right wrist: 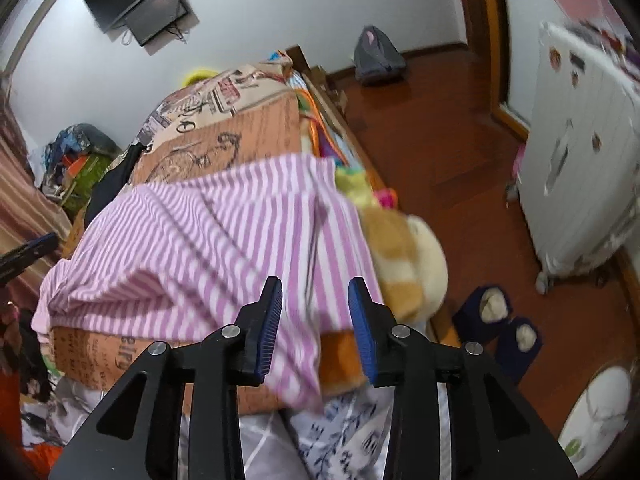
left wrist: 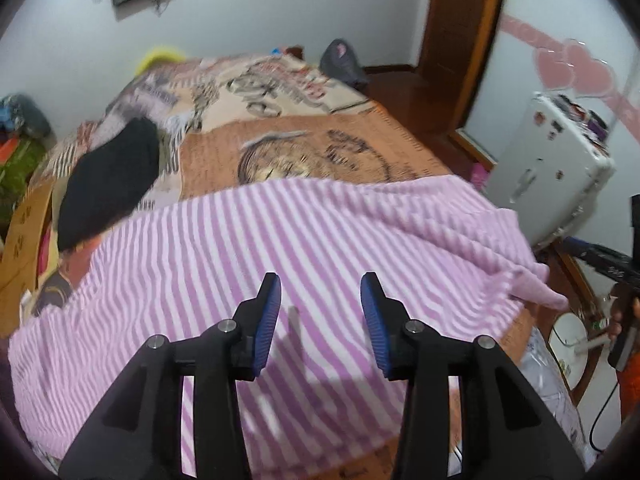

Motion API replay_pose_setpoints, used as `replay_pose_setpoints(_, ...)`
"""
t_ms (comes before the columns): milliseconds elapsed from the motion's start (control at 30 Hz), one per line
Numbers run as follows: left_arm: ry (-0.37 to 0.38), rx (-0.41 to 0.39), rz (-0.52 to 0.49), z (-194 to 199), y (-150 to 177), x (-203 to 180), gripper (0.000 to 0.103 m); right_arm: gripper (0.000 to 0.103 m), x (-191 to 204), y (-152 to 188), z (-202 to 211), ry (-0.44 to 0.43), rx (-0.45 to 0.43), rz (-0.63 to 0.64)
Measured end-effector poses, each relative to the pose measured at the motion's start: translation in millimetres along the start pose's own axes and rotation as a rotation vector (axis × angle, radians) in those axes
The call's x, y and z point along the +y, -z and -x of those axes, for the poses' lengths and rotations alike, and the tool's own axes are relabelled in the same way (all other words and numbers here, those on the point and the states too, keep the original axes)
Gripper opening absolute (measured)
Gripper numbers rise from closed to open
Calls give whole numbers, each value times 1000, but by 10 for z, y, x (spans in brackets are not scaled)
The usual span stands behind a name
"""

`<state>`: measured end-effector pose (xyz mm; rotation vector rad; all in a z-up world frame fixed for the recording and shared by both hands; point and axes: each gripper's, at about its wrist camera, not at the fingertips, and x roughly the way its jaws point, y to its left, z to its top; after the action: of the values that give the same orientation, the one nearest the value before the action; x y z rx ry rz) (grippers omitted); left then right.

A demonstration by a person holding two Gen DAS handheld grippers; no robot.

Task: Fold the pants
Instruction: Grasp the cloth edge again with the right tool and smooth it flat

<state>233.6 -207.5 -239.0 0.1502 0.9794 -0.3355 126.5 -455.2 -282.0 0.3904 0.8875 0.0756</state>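
Note:
Pink-and-white striped pants (left wrist: 280, 248) lie spread across the near part of the bed, with one corner hanging off the right side. My left gripper (left wrist: 320, 292) hovers over the cloth with its blue pads apart and nothing between them. In the right wrist view the same striped pants (right wrist: 208, 232) drape over the bed's near corner. My right gripper (right wrist: 315, 292) stands above their lower edge, jaws apart, not pinching the fabric. At the right edge of the left wrist view, part of the other gripper and a hand (left wrist: 616, 320) show.
The bed carries a patterned orange bedspread (left wrist: 304, 140) and a black garment (left wrist: 108, 184) at the left. A plush toy (right wrist: 404, 252) sits at the bed's corner. On the floor stand a white suitcase (left wrist: 548, 168), dark slippers (right wrist: 500, 324) and a grey backpack (right wrist: 376, 58).

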Motion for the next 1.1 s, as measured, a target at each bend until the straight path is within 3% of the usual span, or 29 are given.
replay_pose_setpoints(200,-11,86,59,-428,66,101,41,32,75,-278,-399,-7,11,70)
replay_pose_setpoints(500,-32,60,17,-481,101,56,48,31,38,-402,-911,-25,89,86)
replay_pose_setpoints(533,-31,57,19,-481,101,55,49,26,34,-401,-921,-32,88,84)
replay_pose_setpoints(633,-31,57,18,-481,93,54,49,15,64,-373,-870,-41,64,103)
replay_pose_setpoints(767,-17,82,8,-430,31,65,49,13,154,-432,-723,-30,6,124)
replay_pose_setpoints(933,-18,51,25,-301,-82,176,49,13,172,-769,-432,6,-128,133)
replay_pose_setpoints(1100,-25,55,68,-309,-99,326,49,13,186,-1118,-734,98,-126,184)
